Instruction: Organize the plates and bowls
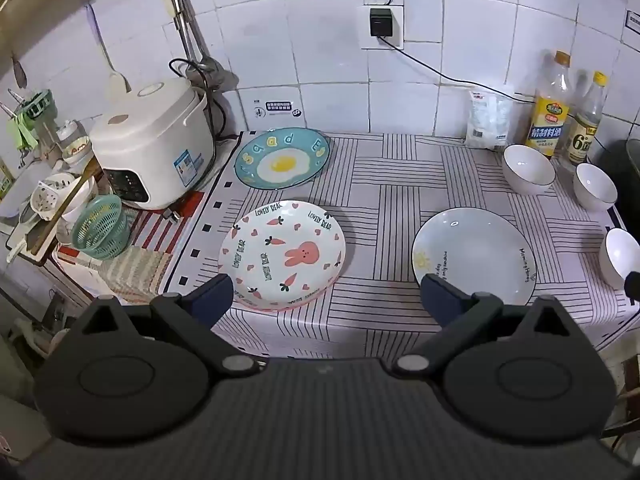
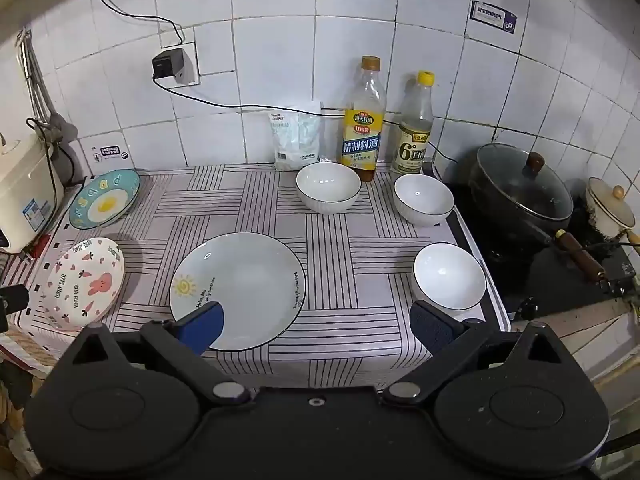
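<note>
Though part-hidden by pads, sun plate (image 2: 240, 280) untouched; L tongs (image 1: 326, 298) & R tongs (image 2: 316, 326) wide open, empty.

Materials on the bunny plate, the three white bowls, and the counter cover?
Bunny plate: likely glazed ceramic, glossy printed surface. White bowls: glazed ceramic or porcelain, sharp light glints, dark rim line. Counter cover: probably vinyl or oilcloth, smooth printed sheet draping over the edge.

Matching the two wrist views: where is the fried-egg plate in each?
Left wrist: fried-egg plate upper centre-left, beside the rice cooker.
Right wrist: fried-egg plate far left, mid-height, behind the bunny plate.
Shared landmark: the black wall plug.
</note>
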The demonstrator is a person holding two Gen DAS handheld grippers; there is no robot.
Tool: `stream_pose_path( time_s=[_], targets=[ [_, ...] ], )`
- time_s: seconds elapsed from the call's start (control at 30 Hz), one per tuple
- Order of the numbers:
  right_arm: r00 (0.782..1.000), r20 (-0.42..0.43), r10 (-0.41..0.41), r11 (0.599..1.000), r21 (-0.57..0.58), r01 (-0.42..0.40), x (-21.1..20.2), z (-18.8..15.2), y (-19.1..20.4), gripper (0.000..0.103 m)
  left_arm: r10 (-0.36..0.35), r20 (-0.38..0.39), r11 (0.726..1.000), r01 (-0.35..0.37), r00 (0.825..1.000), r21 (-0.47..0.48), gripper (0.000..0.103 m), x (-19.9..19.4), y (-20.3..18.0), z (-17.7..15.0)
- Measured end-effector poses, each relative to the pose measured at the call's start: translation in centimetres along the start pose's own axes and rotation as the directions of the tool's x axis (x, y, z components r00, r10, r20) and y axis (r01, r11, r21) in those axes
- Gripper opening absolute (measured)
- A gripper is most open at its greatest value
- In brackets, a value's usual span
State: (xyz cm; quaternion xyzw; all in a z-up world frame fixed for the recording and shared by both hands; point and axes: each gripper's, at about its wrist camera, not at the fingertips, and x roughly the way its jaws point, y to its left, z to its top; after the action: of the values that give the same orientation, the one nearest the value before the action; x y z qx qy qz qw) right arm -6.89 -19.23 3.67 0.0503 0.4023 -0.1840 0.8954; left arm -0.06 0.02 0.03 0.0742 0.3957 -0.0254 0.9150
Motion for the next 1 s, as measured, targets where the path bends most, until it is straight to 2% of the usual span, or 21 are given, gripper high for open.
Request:
stream_pose_path(
  time_s=[0.07, 0.1, 0.3, 0.6, 0.7, 1.0],
  targets=[
    [1.000, -0.001, 0.007, 1.000, 0.003, -0.007, 0.0, -0.1, 0.0, 0.101, 0.004, -0.004, 1.000, -0.004, 1.000, -0.010, 0.101, -0.1, -0.3, -0.1],
    [1.000, 0.001, 0.010, 1.000, 0.003, -0.010, -0.1, -0.1, 0.0, 0.101, -0.031, -0.024, 0.999, 0.031, 0.999, 0.008, 0.101, 0.5, 0.1, 0.3],
    [1.000, -0.004, 0.009, 1.000, 0.007, -0.009, 0.6, -0.3, -0.3, 0.101, -0.048, -0.007, 0.999, 0.048, 0.999, 0.022, 0.101, 0.8, 0.1, -0.1],
    [1.000, -0.013, 0.009, 1.000, -0.015, -0.009, 1.3, -0.4, 0.4, 0.101, -0.046, -0.016, 0.999, 0.047, 0.999, 0.018, 0.101, 1.5, 0.3, -0.2],
    [1.000, -0.016, 0.001, 1.000, -0.016, -0.001, 1.4, -0.6, 0.5, 0.101, -0.029, 0.008, 0.999, 0.029, 1.000, 0.031, 0.101, 1.4, 0.1, -0.4],
    [1.000, -0.023, -0.006, 1.000, 0.000, 0.006, 1.5, -0.8, 0.1, 0.101, -0.048, 0.012, 0.998, 0.048, 0.999, 0.034, 0.101, 1.6, 0.3, -0.9]
  ],
)
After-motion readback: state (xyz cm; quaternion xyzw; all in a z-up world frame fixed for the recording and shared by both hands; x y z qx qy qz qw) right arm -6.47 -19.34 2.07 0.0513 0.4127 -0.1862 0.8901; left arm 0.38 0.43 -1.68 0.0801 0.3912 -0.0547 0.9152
